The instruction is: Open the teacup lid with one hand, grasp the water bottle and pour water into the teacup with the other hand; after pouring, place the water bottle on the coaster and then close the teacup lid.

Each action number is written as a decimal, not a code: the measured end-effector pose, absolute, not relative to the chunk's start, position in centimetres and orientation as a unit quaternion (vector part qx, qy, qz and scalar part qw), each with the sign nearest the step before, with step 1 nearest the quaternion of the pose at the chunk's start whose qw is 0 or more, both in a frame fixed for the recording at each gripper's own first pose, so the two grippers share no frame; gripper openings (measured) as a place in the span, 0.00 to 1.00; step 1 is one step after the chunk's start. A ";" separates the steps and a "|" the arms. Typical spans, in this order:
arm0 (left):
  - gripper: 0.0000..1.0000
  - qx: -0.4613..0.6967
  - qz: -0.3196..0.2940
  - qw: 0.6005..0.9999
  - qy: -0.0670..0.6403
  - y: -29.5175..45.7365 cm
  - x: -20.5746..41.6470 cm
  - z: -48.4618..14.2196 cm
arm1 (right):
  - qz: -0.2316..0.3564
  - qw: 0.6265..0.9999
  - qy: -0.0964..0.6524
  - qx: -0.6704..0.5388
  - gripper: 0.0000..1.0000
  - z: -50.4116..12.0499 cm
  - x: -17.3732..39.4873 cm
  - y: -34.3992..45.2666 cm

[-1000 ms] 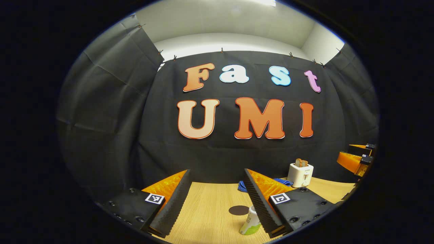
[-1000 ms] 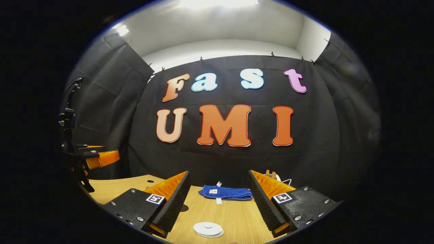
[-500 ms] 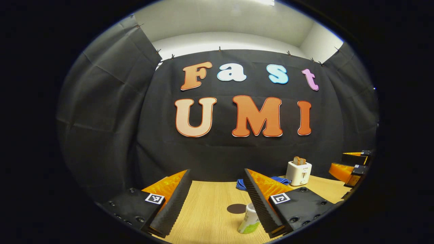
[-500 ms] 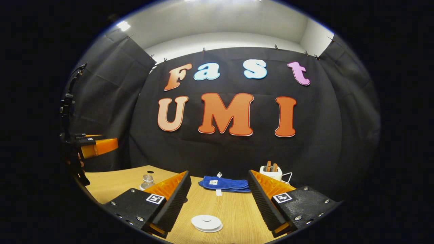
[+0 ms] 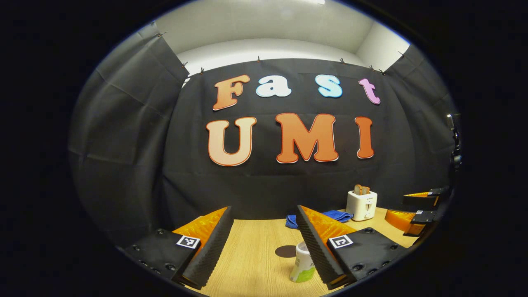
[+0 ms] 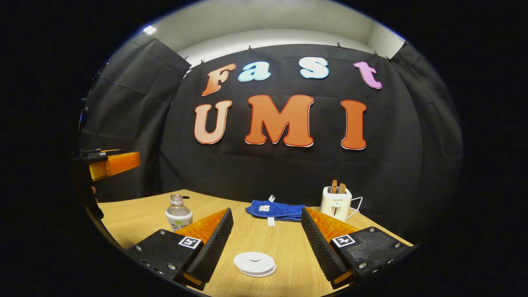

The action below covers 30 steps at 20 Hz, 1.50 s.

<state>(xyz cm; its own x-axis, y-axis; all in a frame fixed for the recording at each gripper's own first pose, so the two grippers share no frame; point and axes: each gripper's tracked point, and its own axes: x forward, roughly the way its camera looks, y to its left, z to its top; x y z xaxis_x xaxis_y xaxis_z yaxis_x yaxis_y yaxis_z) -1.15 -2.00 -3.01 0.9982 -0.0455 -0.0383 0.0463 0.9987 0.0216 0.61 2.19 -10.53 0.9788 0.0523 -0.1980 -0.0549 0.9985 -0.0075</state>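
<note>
Right gripper [image 6: 264, 237] hanging with jaws spread wide; round flat white teacup lid [image 6: 254, 262] lying just below, between them. Left gripper [image 5: 264, 235] spread too; clear plastic water bottle [image 5: 302, 267] standing upright beside its right finger.

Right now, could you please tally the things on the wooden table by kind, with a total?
Clear plastic water bottle with a green label: 1
White lidded teacup: 1
Dark round coaster: 1
Folded blue cloth: 1
White toaster holding toast: 1
Total: 5
</note>
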 end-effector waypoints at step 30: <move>0.97 0.056 -0.019 0.995 0.084 -2.0 -1.3 -10.1 | 0.094 0.955 0.275 -0.049 0.27 -25.5 1.9 4.6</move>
